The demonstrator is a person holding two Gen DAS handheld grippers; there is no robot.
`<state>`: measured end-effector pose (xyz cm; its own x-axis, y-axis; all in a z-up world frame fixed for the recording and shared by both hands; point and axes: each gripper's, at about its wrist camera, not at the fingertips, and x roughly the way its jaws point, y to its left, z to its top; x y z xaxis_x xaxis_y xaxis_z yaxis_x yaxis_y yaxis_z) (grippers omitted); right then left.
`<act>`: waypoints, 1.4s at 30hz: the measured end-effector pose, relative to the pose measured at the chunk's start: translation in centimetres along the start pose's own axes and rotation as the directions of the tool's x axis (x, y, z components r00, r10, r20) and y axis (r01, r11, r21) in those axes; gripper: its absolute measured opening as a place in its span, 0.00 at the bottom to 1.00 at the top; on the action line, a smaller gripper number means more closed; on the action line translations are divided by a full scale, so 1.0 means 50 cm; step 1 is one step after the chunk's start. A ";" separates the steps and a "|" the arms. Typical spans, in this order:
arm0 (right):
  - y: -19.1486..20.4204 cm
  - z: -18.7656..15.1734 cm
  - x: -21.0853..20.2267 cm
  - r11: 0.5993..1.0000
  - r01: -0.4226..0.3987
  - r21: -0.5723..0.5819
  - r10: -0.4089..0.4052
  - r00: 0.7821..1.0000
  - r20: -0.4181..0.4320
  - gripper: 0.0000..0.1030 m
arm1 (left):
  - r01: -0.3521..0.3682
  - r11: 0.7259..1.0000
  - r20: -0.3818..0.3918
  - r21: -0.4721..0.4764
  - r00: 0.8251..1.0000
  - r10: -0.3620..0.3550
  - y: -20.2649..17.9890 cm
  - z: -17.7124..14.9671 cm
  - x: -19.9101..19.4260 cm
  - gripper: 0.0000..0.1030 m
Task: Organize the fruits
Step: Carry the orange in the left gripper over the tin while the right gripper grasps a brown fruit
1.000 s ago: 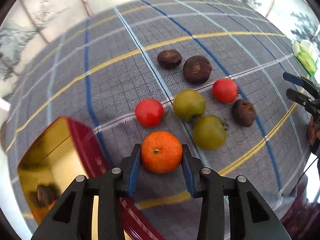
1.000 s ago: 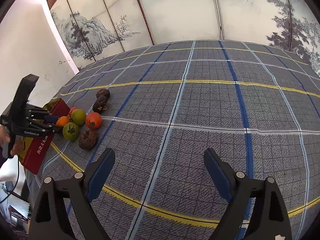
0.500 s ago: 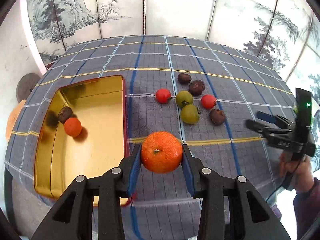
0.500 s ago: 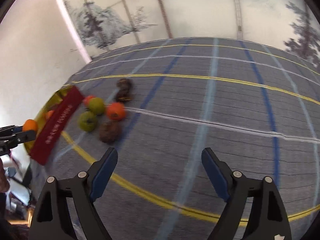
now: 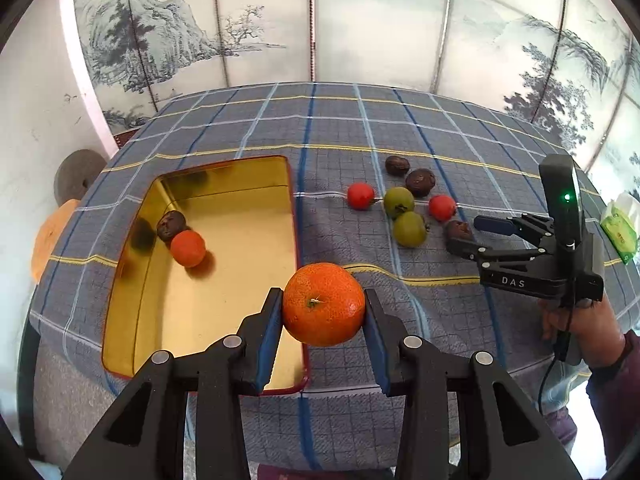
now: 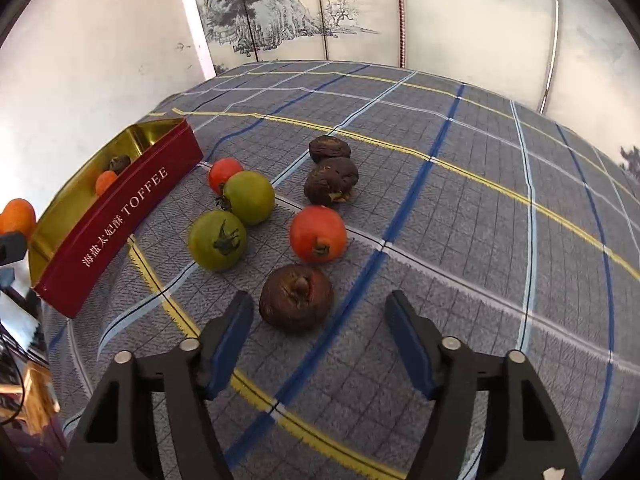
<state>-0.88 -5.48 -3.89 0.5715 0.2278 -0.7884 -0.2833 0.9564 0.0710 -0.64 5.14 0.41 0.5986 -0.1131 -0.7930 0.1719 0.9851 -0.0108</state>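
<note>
Centrally, left gripper (image 5: 324, 316) clamps the mandarin (image 5: 323, 303) at its equator; soft, thin-skinned, bruisable. Right gripper (image 6: 320, 334), jaws just narrowing yet unclenched, frames the brown fruit (image 6: 296, 297).

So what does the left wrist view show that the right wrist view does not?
Only the left wrist view: the person's hand, a green packet, and the left gripper shut on the orange.
Only the right wrist view: the word TOFFEE on the tin's red wall.
Both: the gold tin, the loose fruits and the checked cloth.
</note>
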 end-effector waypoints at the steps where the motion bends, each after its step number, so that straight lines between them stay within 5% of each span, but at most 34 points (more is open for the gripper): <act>1: 0.003 0.001 0.001 1.000 -0.003 -0.008 0.003 1.000 0.002 0.41 | -0.009 1.000 0.002 -0.003 1.000 0.009 0.002 -0.001 0.000 0.39; 2: 0.004 0.001 0.000 1.000 -0.005 -0.013 0.005 1.000 0.004 0.34 | -0.015 1.000 0.004 -0.005 1.000 0.015 0.004 -0.001 -0.001 0.39; 12: -0.136 -0.019 -0.043 0.950 0.056 0.306 -0.081 0.994 0.068 0.34 | -0.106 0.994 0.001 -0.030 0.994 0.106 0.043 -0.006 0.013 0.39; 42: -0.119 -0.014 -0.031 0.961 0.085 0.264 -0.099 0.994 0.040 0.35 | -0.343 0.937 -0.069 -0.072 0.938 0.338 0.196 -0.022 0.129 0.40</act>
<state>-0.63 -11.63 -3.49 0.6269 0.1390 -0.7666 -0.0200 0.9865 0.1626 4.07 14.20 -5.50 0.5657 0.2363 -0.7901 -0.1005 0.9707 0.2183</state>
